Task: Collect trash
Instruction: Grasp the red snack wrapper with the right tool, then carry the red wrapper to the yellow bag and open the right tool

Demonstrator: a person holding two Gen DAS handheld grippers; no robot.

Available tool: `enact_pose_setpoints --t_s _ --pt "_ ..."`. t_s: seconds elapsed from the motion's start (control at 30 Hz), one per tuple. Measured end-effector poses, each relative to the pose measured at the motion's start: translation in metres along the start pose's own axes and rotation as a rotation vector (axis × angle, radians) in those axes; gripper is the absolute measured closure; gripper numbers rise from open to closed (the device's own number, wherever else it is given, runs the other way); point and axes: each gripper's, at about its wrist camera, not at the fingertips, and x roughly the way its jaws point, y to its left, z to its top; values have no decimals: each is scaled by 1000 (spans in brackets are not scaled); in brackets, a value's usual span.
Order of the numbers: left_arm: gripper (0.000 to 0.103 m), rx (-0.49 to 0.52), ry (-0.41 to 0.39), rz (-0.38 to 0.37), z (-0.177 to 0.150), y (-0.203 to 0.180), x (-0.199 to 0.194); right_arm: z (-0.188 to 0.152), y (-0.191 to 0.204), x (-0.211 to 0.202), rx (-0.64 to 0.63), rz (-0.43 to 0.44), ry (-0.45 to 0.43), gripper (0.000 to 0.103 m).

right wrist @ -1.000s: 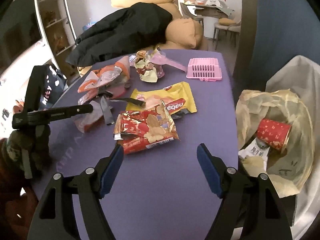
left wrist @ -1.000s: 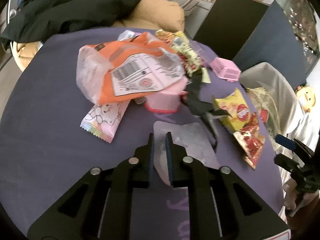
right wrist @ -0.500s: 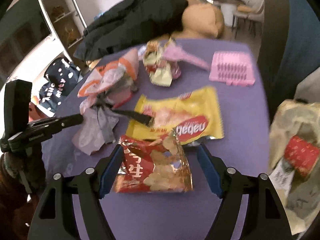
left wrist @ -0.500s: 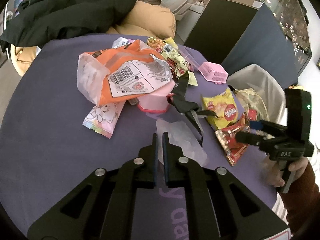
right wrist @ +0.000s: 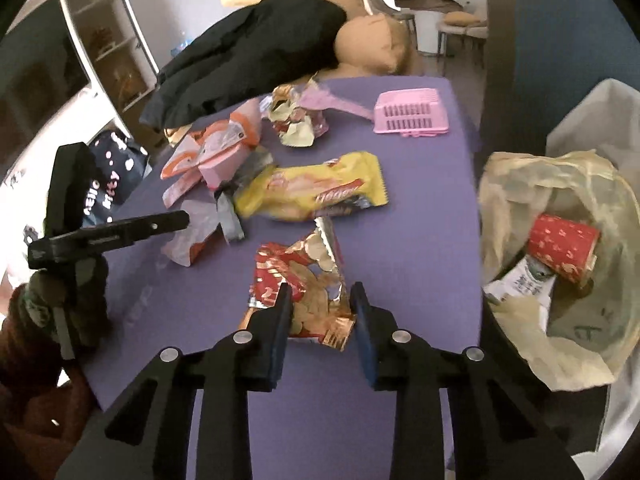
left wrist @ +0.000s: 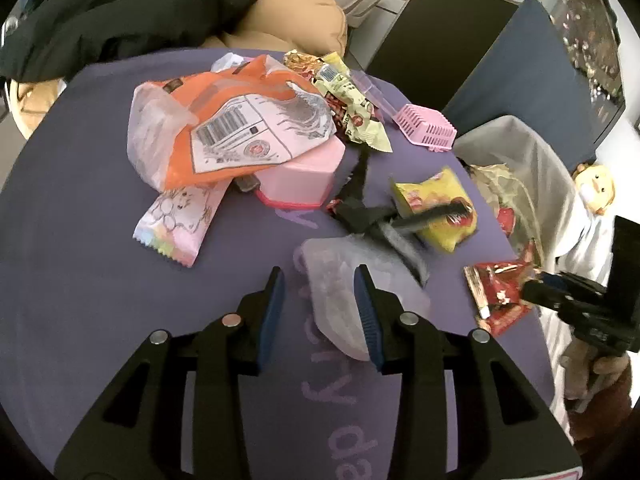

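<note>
Right wrist view shows you the purple table (right wrist: 420, 240) with one lined bin (right wrist: 560, 272) off its right edge, holding one red can (right wrist: 564, 248). One yellow wrapper (right wrist: 316, 196) lies mid-table, long axis across. Your right gripper (right wrist: 320, 320) is closing on the one red snack bag (right wrist: 304, 284) at the near edge, long axis pointing away from you. Your left gripper (left wrist: 320, 304) is opening, one clear wrapper (left wrist: 340, 292) loose between its jaws.
</note>
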Motion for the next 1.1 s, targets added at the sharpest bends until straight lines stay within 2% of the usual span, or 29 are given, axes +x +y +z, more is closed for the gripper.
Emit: enact_pose_setpoints --t_s 0.03,0.07,0.1,0.13,0.23,0.5,0.67,0.93,1.03,1.1 --pt "72 9 4 -1 1 -3 2 0 0 -2 -2 -3 -5 75" --pt "91 13 9 -11 2 -5 4 0 0 -4 -5 -5 -11 75" --pt "95 17 16 -17 2 -8 6 0 1 -6 -9 -6 -18 75" --pt "95 23 14 -18 3 -10 6 0 2 -8 -12 -8 -24 82" --pt "100 52 -27 -17 6 -21 -3 2 5 -15 -18 -14 -43 84" --pt "101 137 -159 -9 26 -47 -61 9 1 -39 -2 -9 -122 86" --pt "101 152 -211 -48 42 -66 -83 18 -5 -55 20 -7 -172 86" --pt "101 174 -260 -149 84 -115 -85 37 -22 -109 25 -67 -316 86" --pt "101 189 -286 -188 101 -140 -72 43 -42 -131 74 -100 -368 86" --pt "101 184 -275 -217 108 -152 -56 44 -62 -141 124 -131 -390 86"
